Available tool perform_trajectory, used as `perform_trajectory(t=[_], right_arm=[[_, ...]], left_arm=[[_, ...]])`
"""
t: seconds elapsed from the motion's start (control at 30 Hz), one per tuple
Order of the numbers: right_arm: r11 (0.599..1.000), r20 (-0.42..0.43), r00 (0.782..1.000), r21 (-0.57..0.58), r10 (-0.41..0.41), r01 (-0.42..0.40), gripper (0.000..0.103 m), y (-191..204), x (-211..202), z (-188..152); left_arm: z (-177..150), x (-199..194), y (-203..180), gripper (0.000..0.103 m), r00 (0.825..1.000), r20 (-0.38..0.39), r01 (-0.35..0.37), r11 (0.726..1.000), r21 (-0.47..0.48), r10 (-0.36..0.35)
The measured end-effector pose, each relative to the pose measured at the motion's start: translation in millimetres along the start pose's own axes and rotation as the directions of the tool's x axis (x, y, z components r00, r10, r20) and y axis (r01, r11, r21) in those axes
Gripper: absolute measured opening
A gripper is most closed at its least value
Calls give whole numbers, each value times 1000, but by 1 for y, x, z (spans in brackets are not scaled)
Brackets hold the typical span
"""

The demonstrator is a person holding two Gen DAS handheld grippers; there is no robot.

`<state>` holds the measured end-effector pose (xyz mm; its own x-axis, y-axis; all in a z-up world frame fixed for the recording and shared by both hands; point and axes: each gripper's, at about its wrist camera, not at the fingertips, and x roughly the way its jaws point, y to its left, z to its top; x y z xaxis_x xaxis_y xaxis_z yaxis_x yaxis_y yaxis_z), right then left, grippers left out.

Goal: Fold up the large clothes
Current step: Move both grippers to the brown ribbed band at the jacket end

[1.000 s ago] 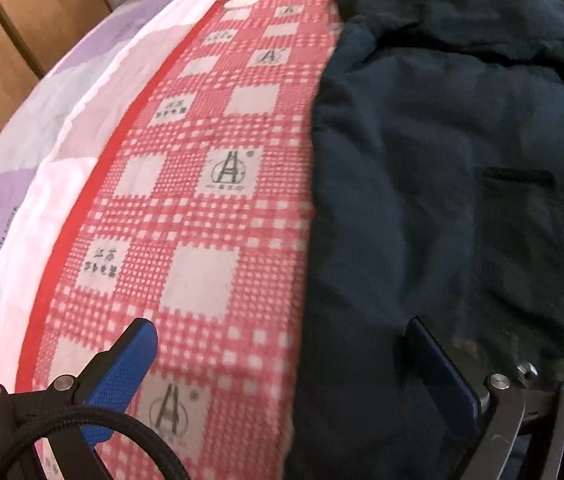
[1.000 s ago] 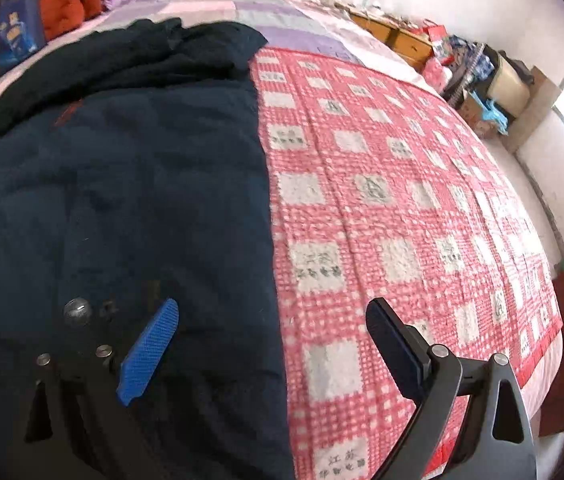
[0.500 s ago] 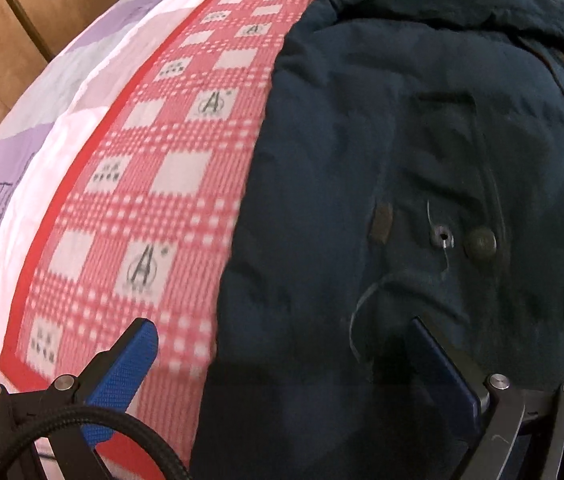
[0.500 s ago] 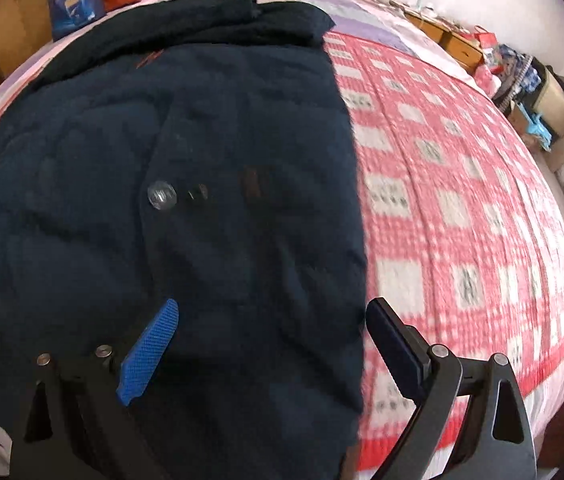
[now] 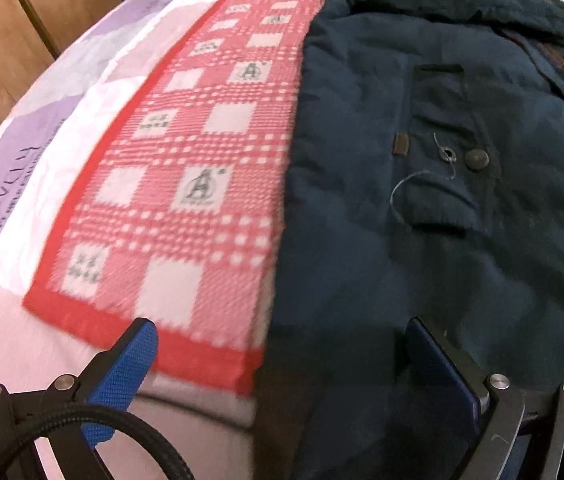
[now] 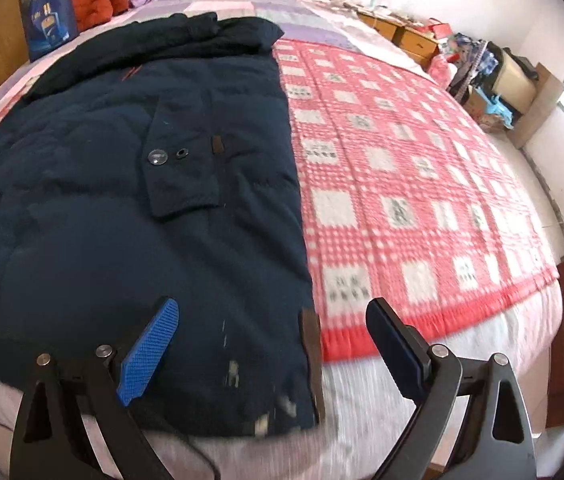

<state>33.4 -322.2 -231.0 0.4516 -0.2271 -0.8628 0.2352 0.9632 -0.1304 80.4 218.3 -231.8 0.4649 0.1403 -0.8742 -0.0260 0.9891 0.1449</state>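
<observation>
While both tongs hang spread and empty—left tongs [image 5: 278, 356], right tongs [image 6: 272, 334]—the navy coat [image 6: 122, 216] lies flat on the bed [image 6: 442, 360], hem near its edge; pinching only one padded layer would skew the fold.

My left gripper [image 5: 278, 364] and right gripper [image 6: 272, 338] have black frames, silver screws and blue textured pads [image 6: 148, 350]; a black braided cable [image 5: 130, 428] crosses the left.
</observation>
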Motion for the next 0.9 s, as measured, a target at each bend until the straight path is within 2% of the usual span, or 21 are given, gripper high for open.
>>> perform_trajectory(t=[0.23, 0.33, 0.5, 0.67, 0.9], right_arm=[[999, 38, 999, 37, -35, 34, 96, -8, -67, -35], [998, 45, 998, 32, -51, 50, 96, -10, -93, -48], [996, 56, 994, 22, -89, 88, 96, -17, -131, -67], [993, 43, 994, 74, -100, 97, 96, -20, -142, -83], [991, 28, 997, 110, -77, 73, 96, -4, -130, -93]], left_arm=[[-40, -52, 50, 102, 1000, 26, -1, 999, -32, 2], [-60, -77, 70, 102, 999, 40, -29, 1000, -11, 29], [-80, -104, 101, 102, 999, 41, -34, 999, -14, 34], [-87, -100, 95, 102, 999, 40, -23, 1000, 14, 23], [-87, -55, 51, 102, 999, 18, 28, 998, 56, -29]])
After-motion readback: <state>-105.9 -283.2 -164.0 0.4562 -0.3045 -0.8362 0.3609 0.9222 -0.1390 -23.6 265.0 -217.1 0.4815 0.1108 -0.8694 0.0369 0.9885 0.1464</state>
